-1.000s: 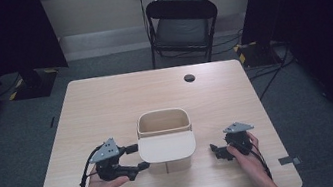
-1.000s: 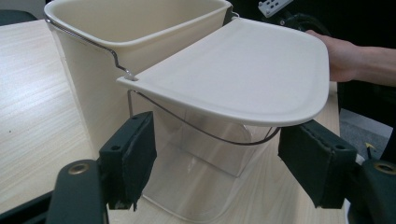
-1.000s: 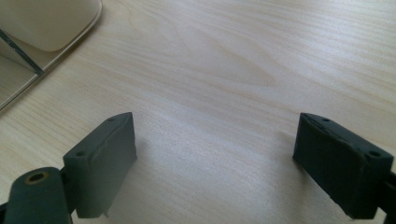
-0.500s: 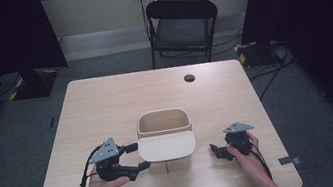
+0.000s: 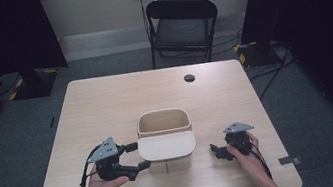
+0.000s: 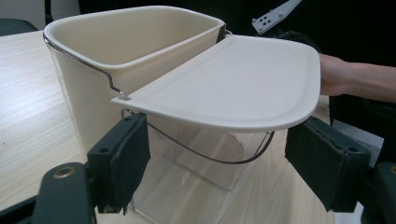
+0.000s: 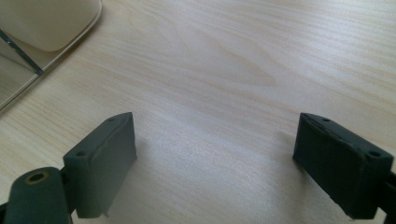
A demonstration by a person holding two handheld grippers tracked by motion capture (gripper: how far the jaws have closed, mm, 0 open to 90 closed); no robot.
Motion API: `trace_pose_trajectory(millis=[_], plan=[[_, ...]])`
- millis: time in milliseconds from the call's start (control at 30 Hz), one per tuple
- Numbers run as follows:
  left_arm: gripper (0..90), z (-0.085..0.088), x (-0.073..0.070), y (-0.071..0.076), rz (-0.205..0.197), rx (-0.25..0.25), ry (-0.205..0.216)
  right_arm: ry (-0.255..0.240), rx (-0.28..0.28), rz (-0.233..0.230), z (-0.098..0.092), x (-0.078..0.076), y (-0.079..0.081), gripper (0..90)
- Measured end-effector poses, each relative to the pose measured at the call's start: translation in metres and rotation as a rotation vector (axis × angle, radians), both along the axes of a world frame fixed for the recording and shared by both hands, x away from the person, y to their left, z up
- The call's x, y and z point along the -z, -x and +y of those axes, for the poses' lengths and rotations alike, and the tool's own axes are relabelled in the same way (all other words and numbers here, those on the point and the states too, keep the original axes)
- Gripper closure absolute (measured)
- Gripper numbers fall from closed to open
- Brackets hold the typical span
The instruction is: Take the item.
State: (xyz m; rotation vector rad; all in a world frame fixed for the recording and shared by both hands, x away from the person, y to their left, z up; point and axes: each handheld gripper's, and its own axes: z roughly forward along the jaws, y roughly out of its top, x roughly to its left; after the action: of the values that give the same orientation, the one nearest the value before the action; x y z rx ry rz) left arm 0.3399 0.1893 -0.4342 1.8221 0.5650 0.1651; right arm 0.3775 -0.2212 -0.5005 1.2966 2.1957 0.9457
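Centrally on pale wood table (image 5: 105, 103): cream bin (image 5: 163, 123); left gripper (image 5: 139, 154) jaws just widened, right gripper (image 5: 212, 150) jaws apart.

Each hand carries a black tool: the left tool (image 5: 134, 157) and the right tool (image 5: 218, 152) both wear a grey three-cornered plate with small holes on top. Black cables loop from them. Their blocky dark pads (image 7: 103, 161) show round screw holes.

Black folding chair (image 5: 183, 26) behind table (image 5: 106, 108), small black disc (image 5: 189, 77)
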Motion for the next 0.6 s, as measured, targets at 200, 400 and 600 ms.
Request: trace_pose_trajectory(millis=[200, 400, 600], plan=[[21.0, -0.0002, 0.0000, -0.0006, 0.010, -0.004, 0.021, 0.000, 0.000, 0.000, 0.0000, 0.0000, 0.0000, 12.3], [20.8, 0.0029, -0.0002, -0.0036, 0.029, -0.019, 0.043, 0.000, 0.000, 0.000, 0.0000, 0.0000, 0.0000, 12.4], [20.9, 0.0041, -0.0011, -0.0037, 0.017, -0.020, 0.031, 0.000, 0.000, 0.000, 0.0000, 0.0000, 0.0000, 12.4]])
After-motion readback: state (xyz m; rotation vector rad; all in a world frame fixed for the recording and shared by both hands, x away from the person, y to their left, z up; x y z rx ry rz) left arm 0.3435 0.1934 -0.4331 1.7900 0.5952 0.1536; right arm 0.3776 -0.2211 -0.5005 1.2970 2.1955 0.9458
